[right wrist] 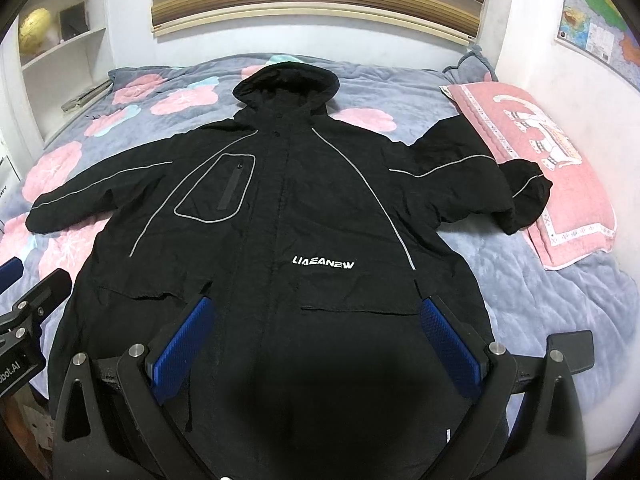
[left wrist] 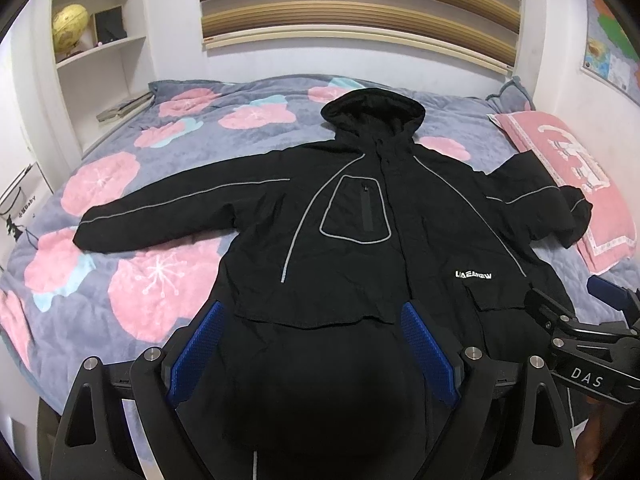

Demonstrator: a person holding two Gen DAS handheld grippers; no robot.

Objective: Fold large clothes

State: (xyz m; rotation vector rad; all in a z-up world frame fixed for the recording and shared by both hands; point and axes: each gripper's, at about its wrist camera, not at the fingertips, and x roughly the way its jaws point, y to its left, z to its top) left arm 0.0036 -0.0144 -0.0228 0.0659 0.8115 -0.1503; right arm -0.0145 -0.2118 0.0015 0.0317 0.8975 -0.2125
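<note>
Behind both claws a bed (left wrist: 120,208) with a grey quilt of pink flowers carries one black jacket (left wrist: 360,216), lying face up ahead of them, its long axis running from the hem at the claws to the hood (left wrist: 372,110) at the far end; both sleeves spread sideways. One pink pillow (right wrist: 536,164) lies right of the right claw (right wrist: 316,316), under the cuff. The left claw (left wrist: 312,322) and the right claw each hang wide open over the hem. Only the left view shows the globe (left wrist: 70,26) clearly; the right view reads the chest lettering whole. Each view catches the other claw at its edge.
</note>
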